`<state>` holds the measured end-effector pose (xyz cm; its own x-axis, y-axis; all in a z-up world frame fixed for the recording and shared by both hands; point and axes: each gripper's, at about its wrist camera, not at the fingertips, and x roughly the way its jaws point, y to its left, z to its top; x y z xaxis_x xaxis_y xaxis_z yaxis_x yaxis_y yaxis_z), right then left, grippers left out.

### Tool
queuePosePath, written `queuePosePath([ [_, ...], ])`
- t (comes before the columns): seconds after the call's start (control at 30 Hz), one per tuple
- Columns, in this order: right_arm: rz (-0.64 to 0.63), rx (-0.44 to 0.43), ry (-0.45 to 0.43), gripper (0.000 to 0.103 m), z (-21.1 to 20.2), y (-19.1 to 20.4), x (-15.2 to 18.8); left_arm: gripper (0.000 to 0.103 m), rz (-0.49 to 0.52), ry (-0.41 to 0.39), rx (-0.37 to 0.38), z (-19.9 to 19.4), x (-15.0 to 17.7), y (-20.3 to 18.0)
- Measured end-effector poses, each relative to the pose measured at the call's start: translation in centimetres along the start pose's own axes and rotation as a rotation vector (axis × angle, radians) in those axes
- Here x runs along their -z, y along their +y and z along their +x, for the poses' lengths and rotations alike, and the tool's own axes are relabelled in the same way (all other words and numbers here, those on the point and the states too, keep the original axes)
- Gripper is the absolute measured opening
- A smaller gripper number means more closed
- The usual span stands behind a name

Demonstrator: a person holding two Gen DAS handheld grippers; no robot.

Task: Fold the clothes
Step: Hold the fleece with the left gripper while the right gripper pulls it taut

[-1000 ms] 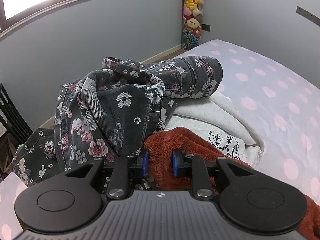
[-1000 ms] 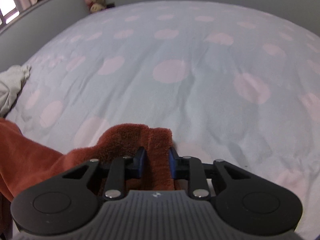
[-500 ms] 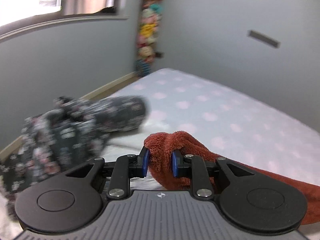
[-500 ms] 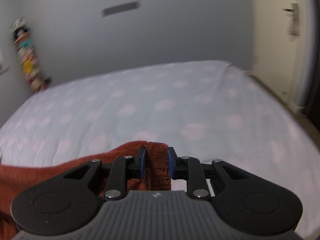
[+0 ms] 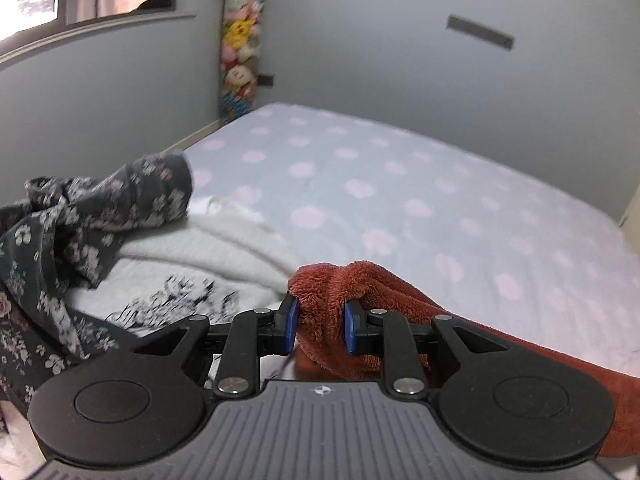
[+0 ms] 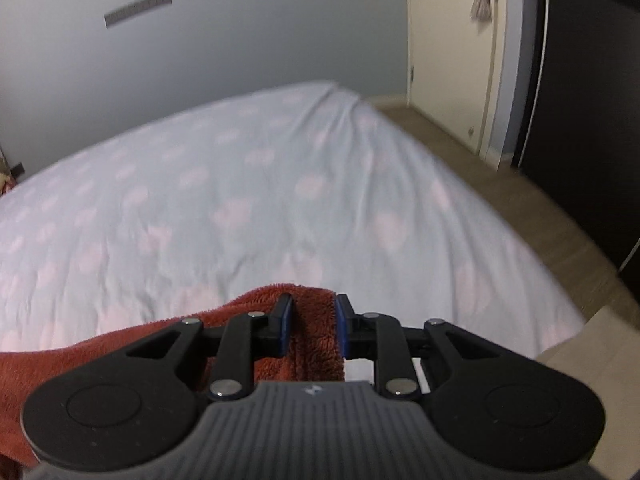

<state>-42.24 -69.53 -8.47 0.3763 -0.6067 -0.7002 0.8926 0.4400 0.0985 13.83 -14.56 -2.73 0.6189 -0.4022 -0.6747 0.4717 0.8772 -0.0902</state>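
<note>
Holding the rust fleece garment point(image 5: 384, 288) above the dotted bed point(image 5: 400, 200), you have the left gripper point(image 5: 319, 328) and right gripper point(image 6: 310, 326) each clamped on 1 bunched edge. Keep both pinches level and the span taut, clear of the clothes pile point(image 5: 120, 220), so it hangs flat.

A: How much of the rust garment point(image 5: 384, 292) shows?
B: Little. The left tool point(image 5: 319, 330) hides its pinched fold, and it runs out past the right edge. On the right view the right tool point(image 6: 310, 330) body covers it.
A: The floral garment point(image 5: 100, 208)?
B: Cut off at the left edge, blurred.
A: The white top point(image 5: 188, 256)?
B: Its print is smeared, unreadable. The bed point(image 6: 240, 200) is blurred too.
</note>
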Motion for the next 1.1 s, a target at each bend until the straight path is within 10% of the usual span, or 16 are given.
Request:
queuePosePath([
  [0.4,-0.155,-0.052,0.116,0.041,11.1,5.7,0.8,0.02,0.047,0.082,-0.113,4.0,-0.6,-0.4],
  [0.9,-1.2,-0.094,0.037,0.059,4.7,7.7,10.8,0.02,0.045,0.102,-0.138,5.9,-0.9,-1.1],
  [1.1,-1.299,-0.054,0.06,0.054,7.1,9.2,12.1,0.02,0.037,0.102,-0.136,5.2,-1.3,-1.2],
])
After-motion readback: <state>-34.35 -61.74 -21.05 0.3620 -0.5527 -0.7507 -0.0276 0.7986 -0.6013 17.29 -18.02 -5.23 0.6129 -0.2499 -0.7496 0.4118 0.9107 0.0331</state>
